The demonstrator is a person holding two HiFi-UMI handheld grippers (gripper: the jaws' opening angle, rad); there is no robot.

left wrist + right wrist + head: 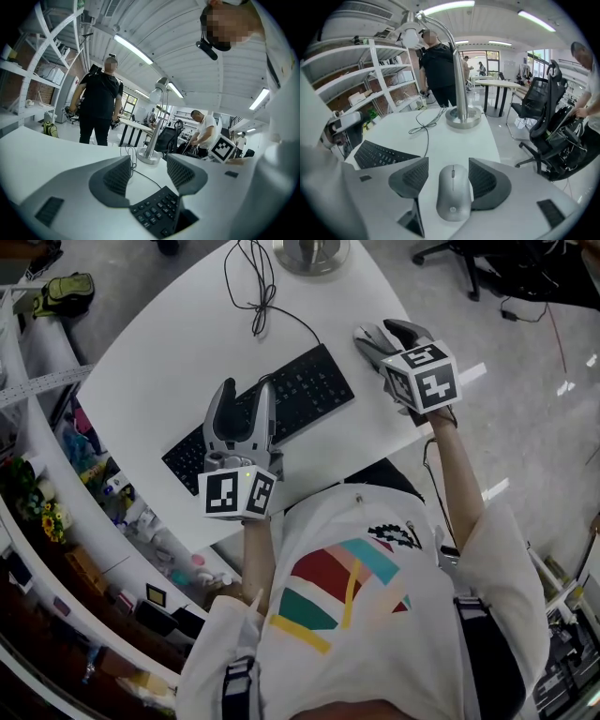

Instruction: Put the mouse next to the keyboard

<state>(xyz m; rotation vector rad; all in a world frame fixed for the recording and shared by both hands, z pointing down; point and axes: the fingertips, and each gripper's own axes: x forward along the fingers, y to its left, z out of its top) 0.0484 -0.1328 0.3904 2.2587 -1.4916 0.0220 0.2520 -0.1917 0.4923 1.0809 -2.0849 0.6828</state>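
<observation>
Just beside the right end of the flat black keyboard (309, 390), the right gripper (384, 334) is held low over the smooth white table (169, 362). A rounded, matte silver mouse (453, 192) is seen between its ribbed grey pads. The jaws stand a little wider than the mouse: the right pad is set against its side, while a sliver of table is left showing at the left pad. Over the keyboard's middle the left gripper (246, 395) is held with its jaws well apart and nothing between them. Beyond the keyboard, a thin black cable (258, 296) is looped toward a round brushed-metal lamp base (309, 254).
</observation>
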